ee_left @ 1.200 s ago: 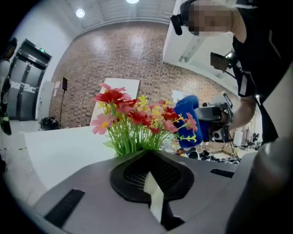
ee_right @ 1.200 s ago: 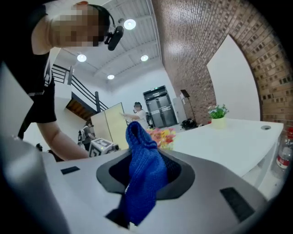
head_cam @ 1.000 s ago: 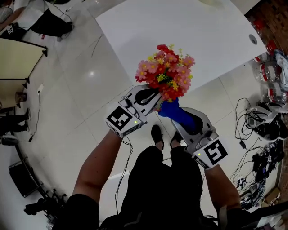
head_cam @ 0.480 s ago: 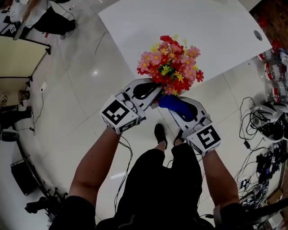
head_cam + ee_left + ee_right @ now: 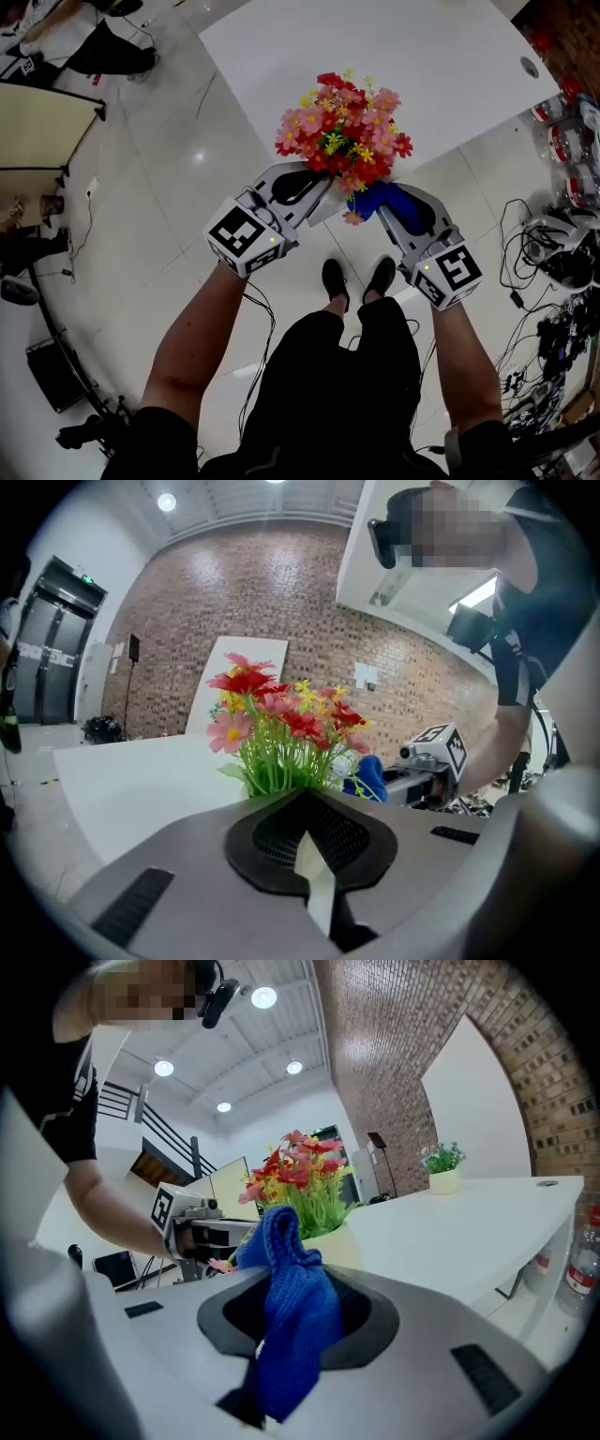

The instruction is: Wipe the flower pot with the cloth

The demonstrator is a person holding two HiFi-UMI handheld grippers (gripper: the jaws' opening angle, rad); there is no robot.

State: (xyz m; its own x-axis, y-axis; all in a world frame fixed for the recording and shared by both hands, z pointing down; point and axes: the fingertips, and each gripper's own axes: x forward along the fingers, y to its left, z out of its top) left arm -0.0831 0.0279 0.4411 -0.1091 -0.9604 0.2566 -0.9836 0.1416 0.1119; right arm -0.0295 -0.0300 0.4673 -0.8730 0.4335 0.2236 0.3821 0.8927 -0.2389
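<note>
The flower pot (image 5: 322, 208) is a cream pot full of red, pink and yellow flowers (image 5: 342, 131), held in the air just off the table's near edge. My left gripper (image 5: 323, 194) is shut on the pot's rim (image 5: 314, 874), with the flowers (image 5: 281, 724) rising beyond its jaws. The blue knitted cloth (image 5: 380, 199) is clamped in my right gripper (image 5: 386, 202), which sits at the pot's right side. From the right gripper view, the cloth (image 5: 291, 1326) sticks up toward the pot's wall (image 5: 339, 1241). A pink bloom (image 5: 353, 217) droops below the bunch.
The white table (image 5: 375, 56) lies ahead, with a small potted plant (image 5: 442, 1171) on it. Cables and gear (image 5: 553, 262) crowd the floor at right, with bottles (image 5: 567, 141) beside the table. The person's feet (image 5: 356, 279) stand on glossy tiles below the grippers.
The right gripper with the cloth has swung from under the flowers out to the pot's right side. The left gripper and the pot have shifted slightly left.
</note>
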